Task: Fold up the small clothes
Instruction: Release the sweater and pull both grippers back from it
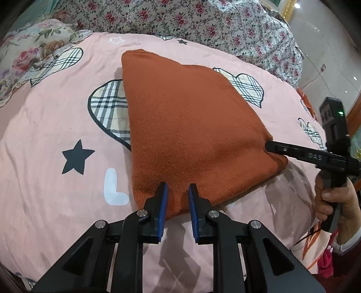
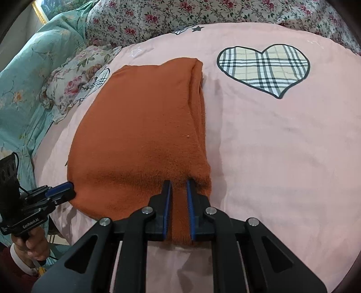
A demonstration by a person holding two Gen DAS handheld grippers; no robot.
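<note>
A rust-orange knitted garment [image 1: 187, 117] [image 2: 140, 126] lies folded into a thick pad on the pink bed cover [image 1: 56, 112] [image 2: 270, 146]. My left gripper [image 1: 177, 188] [image 2: 70, 188] is at its near left corner. The cloth's flat edge lies between the blue pads with a gap, so the gripper is open. My right gripper [image 2: 179, 182] [image 1: 268, 146] is at the near right corner. It is shut on a strip of the garment's folded side edge, which fills the space between its pads.
The cover has plaid hearts [image 2: 264, 67] [image 1: 108, 108] and a black star [image 1: 76, 157]. A floral quilt [image 1: 191, 18] is heaped at the back. A floral pillow [image 2: 74, 83] and a teal blanket [image 2: 29, 74] lie to the left. A hand [image 1: 334, 198] holds each gripper's handle.
</note>
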